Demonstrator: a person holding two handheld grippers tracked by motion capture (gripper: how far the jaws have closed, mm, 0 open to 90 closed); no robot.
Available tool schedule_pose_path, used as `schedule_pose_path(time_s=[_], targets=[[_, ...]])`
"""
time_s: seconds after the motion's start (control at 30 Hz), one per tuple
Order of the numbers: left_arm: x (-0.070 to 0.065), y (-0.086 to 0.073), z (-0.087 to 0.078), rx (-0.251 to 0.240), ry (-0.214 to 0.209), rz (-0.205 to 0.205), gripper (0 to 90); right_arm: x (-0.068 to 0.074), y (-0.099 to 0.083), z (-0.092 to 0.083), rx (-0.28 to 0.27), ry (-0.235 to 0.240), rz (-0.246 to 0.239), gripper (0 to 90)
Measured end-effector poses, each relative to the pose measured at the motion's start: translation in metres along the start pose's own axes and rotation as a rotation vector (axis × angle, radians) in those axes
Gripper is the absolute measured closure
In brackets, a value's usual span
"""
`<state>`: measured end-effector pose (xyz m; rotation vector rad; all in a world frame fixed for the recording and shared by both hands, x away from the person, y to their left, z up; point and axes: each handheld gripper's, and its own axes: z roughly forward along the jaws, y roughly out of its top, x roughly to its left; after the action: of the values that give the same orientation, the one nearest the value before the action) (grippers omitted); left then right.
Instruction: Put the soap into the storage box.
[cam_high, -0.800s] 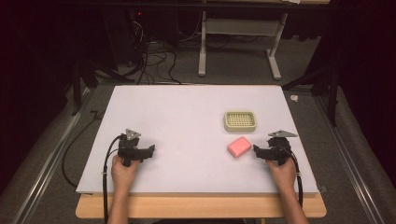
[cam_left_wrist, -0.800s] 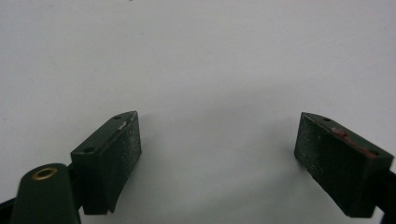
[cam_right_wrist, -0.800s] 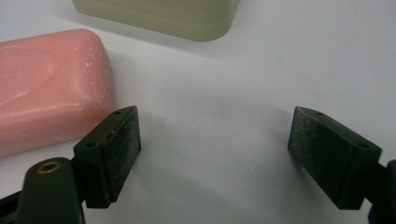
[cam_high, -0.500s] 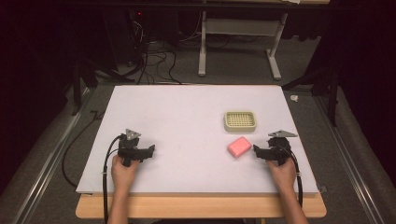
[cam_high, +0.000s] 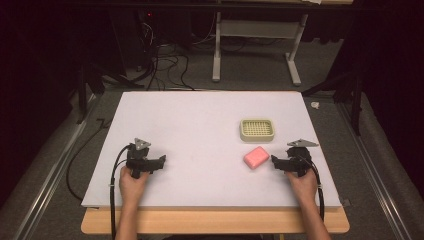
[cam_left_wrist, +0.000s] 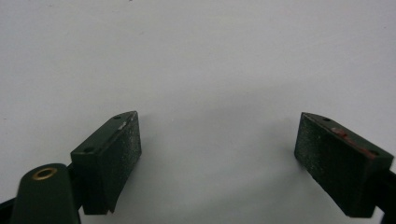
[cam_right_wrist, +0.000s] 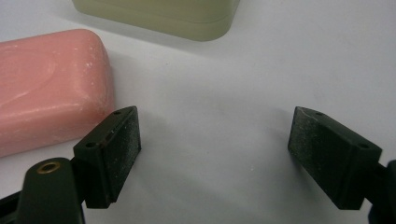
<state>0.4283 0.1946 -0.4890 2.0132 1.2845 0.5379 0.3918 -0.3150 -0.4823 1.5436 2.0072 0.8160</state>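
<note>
Right gripper: black jaws spread wide, nothing between them but bare white tabletop. Its left jaw tip sits just beside the near corner of the pink rectangular bar of soap, possibly touching; cannot tell for sure. In the high view the right gripper rests low at the table's near right, pointing across toward the soap bar.

Soap lies flat on the table, slightly skewed, just in front of the pale yellow-green plastic soap dish with a gridded top. The two are near each other but apart. In the right gripper view the dish's rounded wall shows beyond the bar.

Handling judgement: bar looks solid and stiff, moderately light, with rounded edges and a smooth, faintly chalky face. Dry, so likely not very slick, but the curved edges could let it squirt out of a shallow pinch. Best hold is probably across the shorter width, on the two long flat sides near mid-length, jaws low and square. Firm pressure may dent the surface.

Left gripper: jaws also spread, empty, over plain table. In the high view the left gripper sits at the near left, well apart from soap and dish.
</note>
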Motion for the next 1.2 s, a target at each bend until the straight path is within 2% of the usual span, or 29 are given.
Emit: schedule_pose_path(time_s=[0.5,1.2], targets=[[0.0,0.0,0.0,0.0,0.0,0.0,15.0,0.003,0.0,-0.002,0.006,0.003,-0.027,14.6],[0.0,0.0,0.0,0.0,0.0,0.001,15.0,0.023,-0.007,-0.025,-0.067,0.066,-0.071,14.3]])
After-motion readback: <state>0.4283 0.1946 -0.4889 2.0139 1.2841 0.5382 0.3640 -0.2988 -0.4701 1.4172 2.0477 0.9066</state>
